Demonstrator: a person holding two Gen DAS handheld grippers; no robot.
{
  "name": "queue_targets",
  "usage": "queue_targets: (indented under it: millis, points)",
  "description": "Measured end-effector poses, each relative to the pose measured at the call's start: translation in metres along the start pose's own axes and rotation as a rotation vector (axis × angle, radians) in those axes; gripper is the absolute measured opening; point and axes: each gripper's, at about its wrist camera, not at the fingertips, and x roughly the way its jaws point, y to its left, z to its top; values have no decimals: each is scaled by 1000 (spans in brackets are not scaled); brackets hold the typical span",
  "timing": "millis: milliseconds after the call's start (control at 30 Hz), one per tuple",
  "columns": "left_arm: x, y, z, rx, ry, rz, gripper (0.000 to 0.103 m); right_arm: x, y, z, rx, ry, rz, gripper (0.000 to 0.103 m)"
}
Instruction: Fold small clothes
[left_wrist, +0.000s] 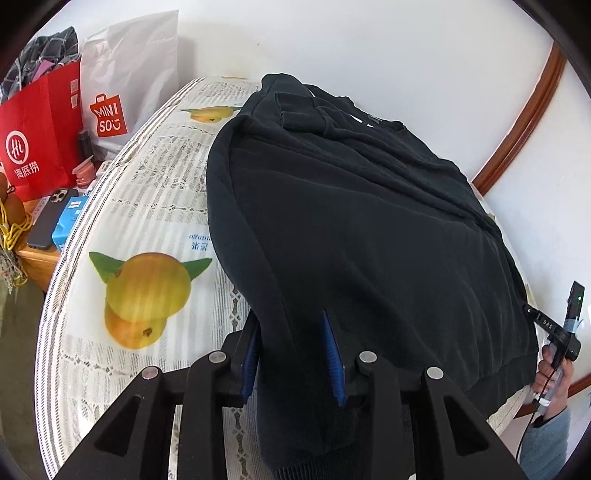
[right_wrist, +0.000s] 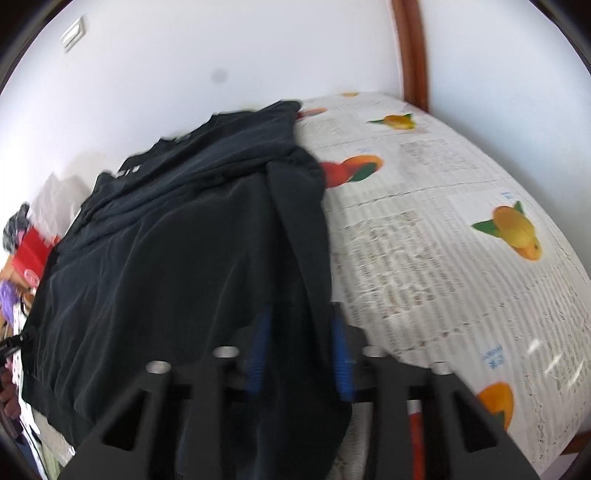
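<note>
red bag (left_wrist: 35, 147), white bag (left_wrist: 125, 74), phone (left_wrist: 46, 221)

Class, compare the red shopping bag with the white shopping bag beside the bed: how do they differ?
The red bag is bright red with a round white logo; the white bag is pale with a small red logo. The red bag is stuffed with clothes; the white bag's contents are hidden. Both stand upright against the wall.

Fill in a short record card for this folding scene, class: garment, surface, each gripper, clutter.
garment: dark sweatshirt spread on the table, near hem corners at both grippers
surface: tablecloth with fruit and newsprint pattern
left gripper: cloth between its jaws, grip uncertain
right gripper: cloth between its jaws, view blurred
clutter: red bag, white Miniso bag, phone on side stand
</note>
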Motion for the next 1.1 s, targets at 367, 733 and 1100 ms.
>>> queue_targets:
  millis: [367,733,1100]
  points:
    - [-5,-13,-12,29,-7,96,11,-2,3,-4,-54,49,107,15]
    - [-46,-11,-18,-14,-47,-29,8,-52,-25,-7,7,-77,108,7]
    - [-39,-12,-23,1,-5,-14,9,-48,-29,-18,18,-34,86,12]
